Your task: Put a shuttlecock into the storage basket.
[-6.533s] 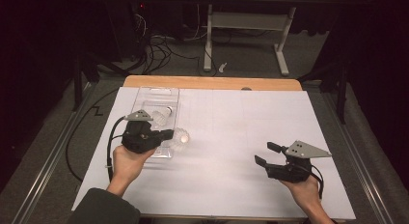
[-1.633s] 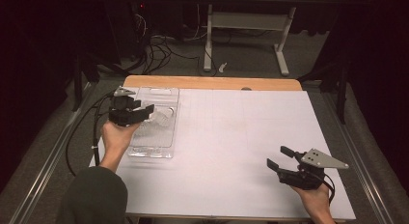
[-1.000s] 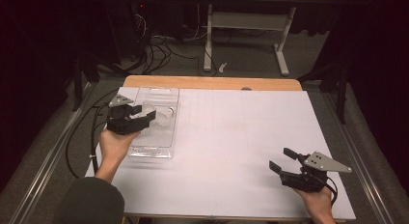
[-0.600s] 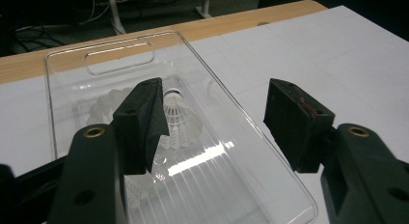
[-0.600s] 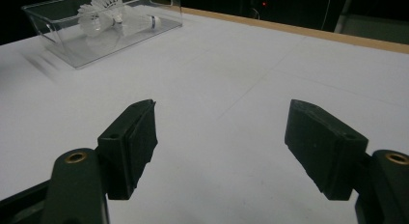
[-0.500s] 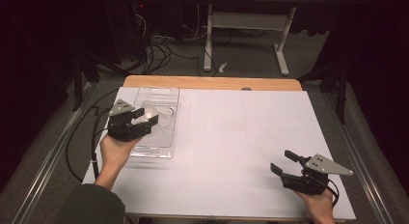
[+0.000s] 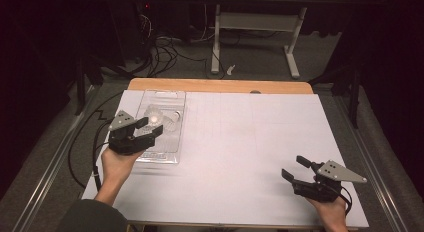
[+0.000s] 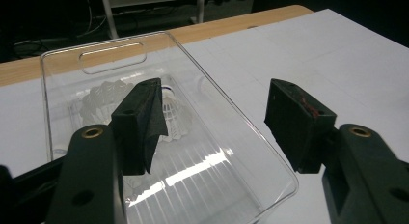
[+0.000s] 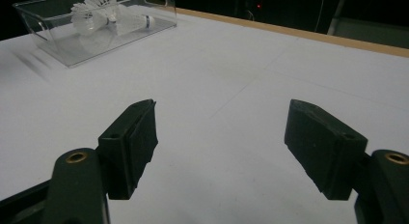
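Observation:
A clear plastic tray (image 7: pixel 176 142) lies along the left side of the white table. Two white shuttlecocks (image 7: pixel 161 118) rest in its far half. My left gripper (image 7: pixel 151 127) hovers over the tray's near half, open, with nothing between its jaws. In the left gripper view the shuttlecocks (image 8: pixel 174 114) lie beyond my left gripper (image 8: pixel 212 122), inside the tray (image 8: pixel 226 108). My right gripper (image 7: pixel 295 168) is low over the table's near right corner, open and empty. In the right gripper view its jaws (image 9: pixel 219 142) frame bare table, with the tray (image 9: pixel 67 55) and shuttlecocks (image 9: pixel 99 14) far off.
The white table top (image 7: pixel 250 142) has a wooden strip (image 7: pixel 220 85) along its far edge. Beyond that are cables (image 7: pixel 165 47) and a white table frame (image 7: pixel 250 27) on the floor. A black cable (image 7: pixel 82 142) trails off the left edge from my left gripper.
My left gripper, which held a shuttlecock in the earliest frame, now stands empty and has drawn back along the tray toward the person. The right gripper has drifted a little toward the table's near right corner.

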The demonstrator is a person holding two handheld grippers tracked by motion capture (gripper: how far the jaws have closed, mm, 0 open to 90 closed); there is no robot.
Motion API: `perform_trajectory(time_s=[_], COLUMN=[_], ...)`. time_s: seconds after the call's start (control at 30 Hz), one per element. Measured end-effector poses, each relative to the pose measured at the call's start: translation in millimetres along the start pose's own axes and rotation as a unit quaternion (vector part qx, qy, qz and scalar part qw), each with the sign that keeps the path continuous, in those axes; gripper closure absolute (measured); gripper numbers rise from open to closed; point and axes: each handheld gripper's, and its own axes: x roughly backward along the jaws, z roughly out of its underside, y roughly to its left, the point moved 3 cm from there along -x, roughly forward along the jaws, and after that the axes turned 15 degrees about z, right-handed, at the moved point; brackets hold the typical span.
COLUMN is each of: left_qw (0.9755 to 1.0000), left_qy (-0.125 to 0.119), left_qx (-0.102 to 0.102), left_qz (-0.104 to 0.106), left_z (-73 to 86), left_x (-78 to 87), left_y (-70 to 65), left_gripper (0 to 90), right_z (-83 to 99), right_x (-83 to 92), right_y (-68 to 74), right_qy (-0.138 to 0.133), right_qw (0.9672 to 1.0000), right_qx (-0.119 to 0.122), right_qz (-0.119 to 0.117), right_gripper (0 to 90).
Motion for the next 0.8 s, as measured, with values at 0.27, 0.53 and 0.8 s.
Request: perform_trajectory(time_s=[0.27, 0.53, 0.8], left_qw=[1.0000, 0.9999, 0.9999], left_qy=[-0.002, -0.010, -0.014], left_qx=[-0.002, -0.004, -0.003], left_qz=[-0.004, -0.003, -0.003], left_z=[7.9, 12.6, 18.5], left_x=[6.8, 13.0, 17.4], left_y=[-0.9, -4.5, -7.0], left_gripper=[39.3, 39.3, 39.3], right_z=[1.8, 2.7, 3.3], right_x=[0.5, 1.2, 1.2], right_y=[-3.1, -5.0, -5.2], right_qy=[0.004, 0.004, 0.003], right_qw=[1.0000, 0.9999, 0.9999], right_qx=[0.001, -0.001, -0.003], right_qz=[0.007, 0.012, 0.012], right_gripper=[27.7, 27.8, 27.8])
